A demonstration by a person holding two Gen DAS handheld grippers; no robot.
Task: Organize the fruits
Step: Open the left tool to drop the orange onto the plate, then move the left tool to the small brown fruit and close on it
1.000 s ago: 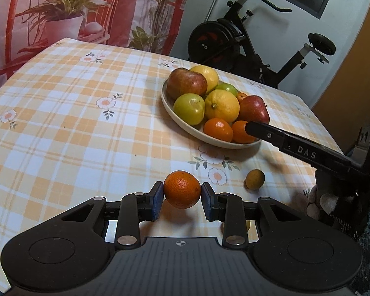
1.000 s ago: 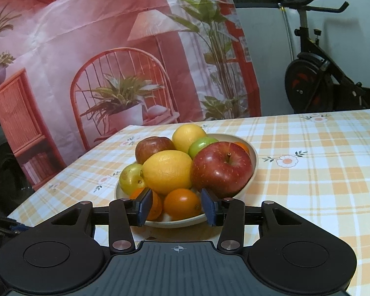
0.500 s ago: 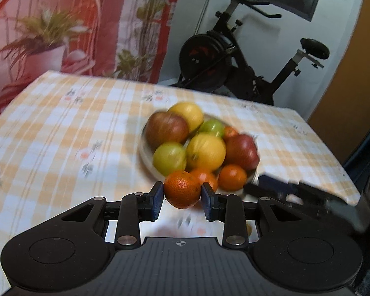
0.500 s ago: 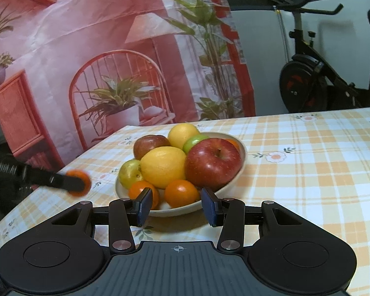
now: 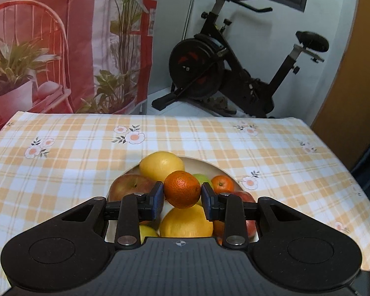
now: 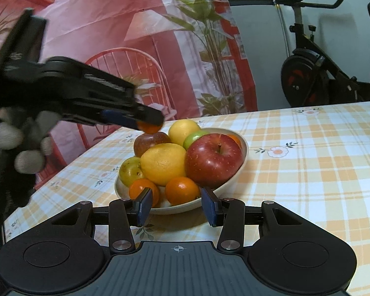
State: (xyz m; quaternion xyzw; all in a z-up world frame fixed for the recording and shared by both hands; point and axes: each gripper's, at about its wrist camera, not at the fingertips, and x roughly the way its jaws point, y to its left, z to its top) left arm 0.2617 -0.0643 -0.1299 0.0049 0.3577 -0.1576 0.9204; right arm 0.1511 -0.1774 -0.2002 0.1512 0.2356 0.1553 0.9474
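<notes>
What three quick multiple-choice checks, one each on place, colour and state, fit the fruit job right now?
1. Where is the held orange?
A. Above the bowl
B. On the tablecloth
C. On the bike seat

2. What colour is the big apple at the bowl's near side in the right view?
A. Green
B. Red
C. Yellow

3. What state are the right tongs in?
A. Shut on a lemon
B. Shut on an apple
C. Open, holding nothing

Key: 1 A, the left tongs grip it over the piled fruit; 2 B, its skin is red; 3 C, nothing sits between the fingers.
</notes>
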